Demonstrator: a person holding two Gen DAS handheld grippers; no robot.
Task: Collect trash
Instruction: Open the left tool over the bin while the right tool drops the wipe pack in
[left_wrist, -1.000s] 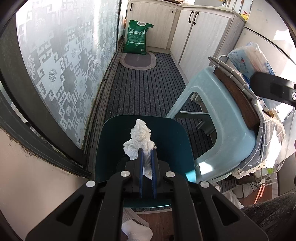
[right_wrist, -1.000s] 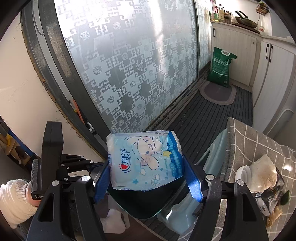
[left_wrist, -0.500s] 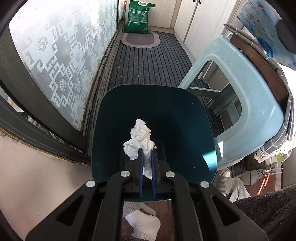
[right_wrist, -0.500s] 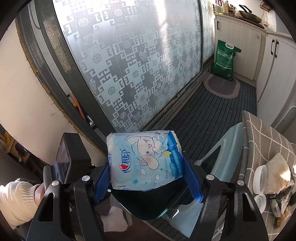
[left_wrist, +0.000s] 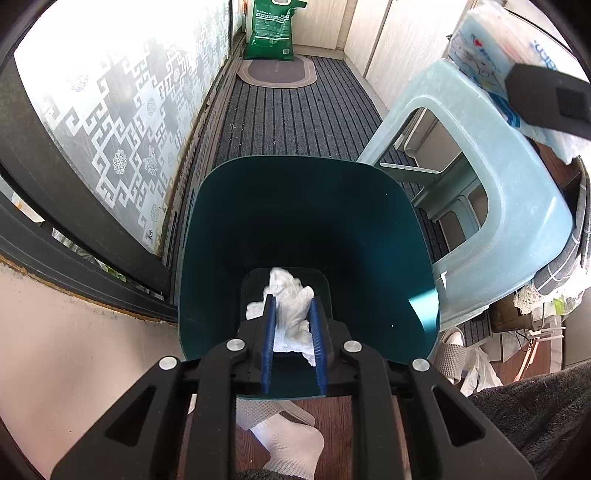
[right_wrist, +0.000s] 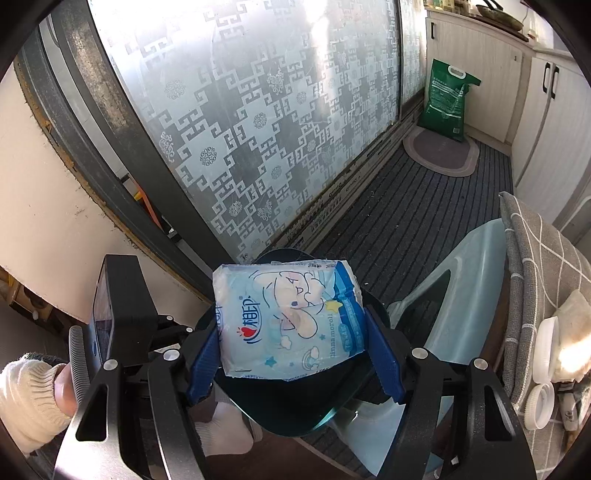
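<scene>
Left tongs (left_wrist: 291, 325): part-open over the teal bin (left_wrist: 229, 221), crumpled white tissue (left_wrist: 290, 314) between the blue pads; grip or mere contact cannot be told. Right tongs (right_wrist: 291, 354): spread wide, closed on a blue tissue pack (right_wrist: 288, 317), held above the bin mouth. Pale blue stool (left_wrist: 498, 184): just beside the bin, 3 o'clock. Green sack (left_wrist: 271, 31): floor, 12 o'clock.
</scene>
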